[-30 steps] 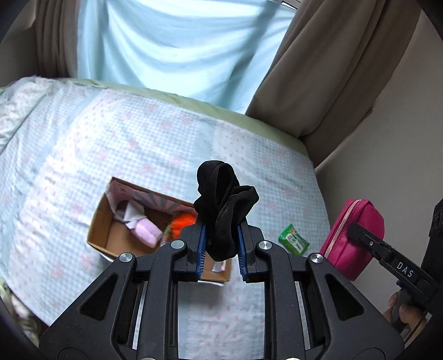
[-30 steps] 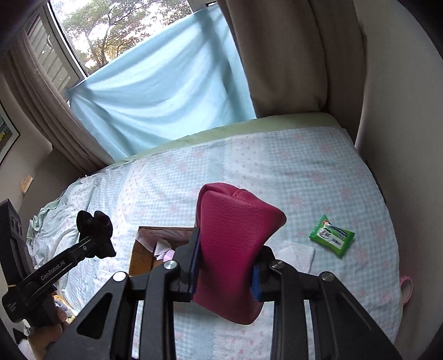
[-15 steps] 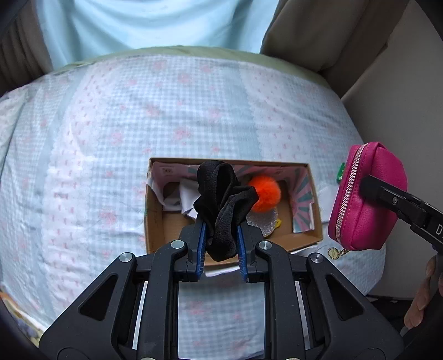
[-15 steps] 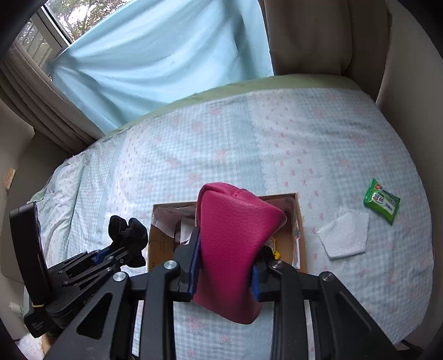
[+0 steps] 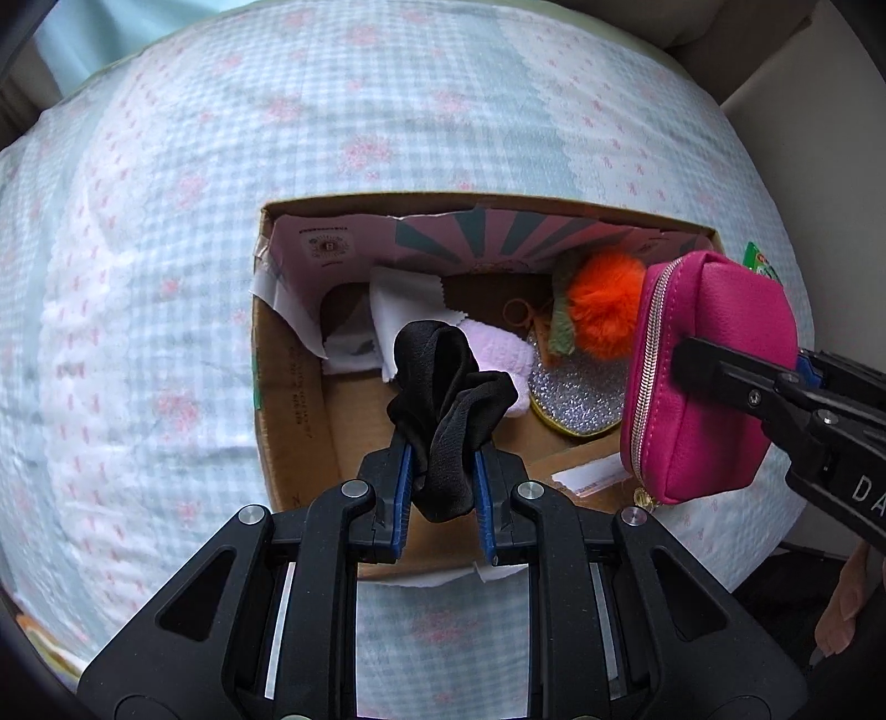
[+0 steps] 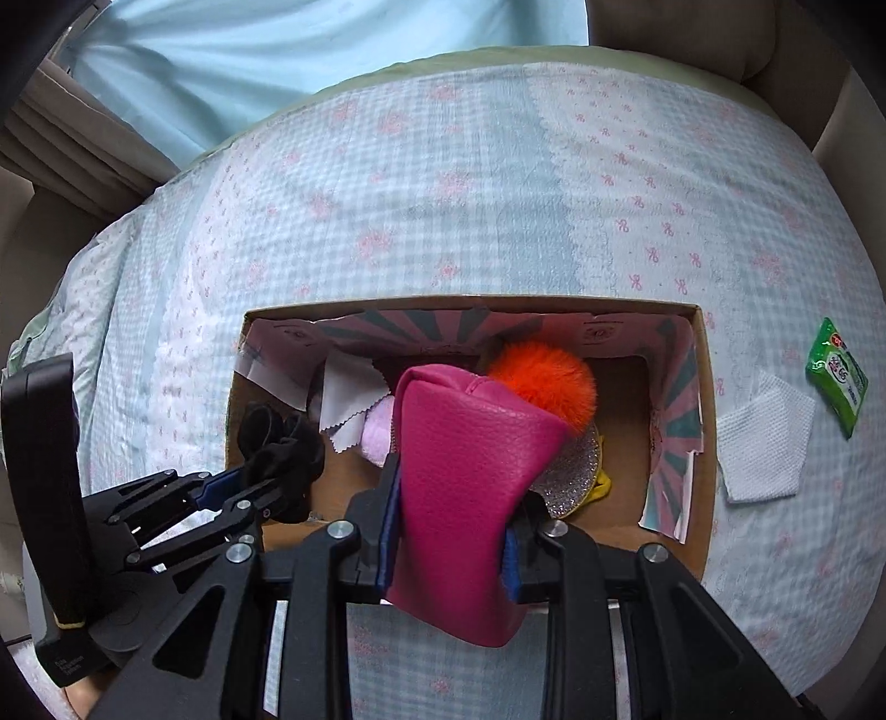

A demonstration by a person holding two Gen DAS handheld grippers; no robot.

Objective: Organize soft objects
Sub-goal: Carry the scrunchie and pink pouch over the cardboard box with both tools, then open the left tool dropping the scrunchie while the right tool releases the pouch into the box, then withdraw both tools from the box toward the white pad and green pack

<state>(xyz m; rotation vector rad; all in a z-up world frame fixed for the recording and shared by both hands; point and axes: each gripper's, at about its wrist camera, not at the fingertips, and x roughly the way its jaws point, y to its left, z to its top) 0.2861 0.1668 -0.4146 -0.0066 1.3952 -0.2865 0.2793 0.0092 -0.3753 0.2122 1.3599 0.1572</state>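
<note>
Both tools had swung in over the cardboard box [image 5: 288, 421]: left tool [image 5: 441, 493] clamped the black cloth [image 5: 448, 399], right tool [image 6: 451, 545] the pink pouch [image 6: 470, 471], ready for dropping.

Bedspread: a pale blue-and-white checked quilt with small pink flowers [image 6: 443, 183] covers the whole bed.
Curtains: a light blue sheer curtain [image 6: 288, 50] hangs behind the bed, with beige drapes [image 6: 83, 144] at its left side.
Mattress edge: a pale green sheet edge [image 6: 498, 58] shows along the far side, just under the curtain.
Wall: a cream wall [image 5: 803, 105] stands to the right.
</note>
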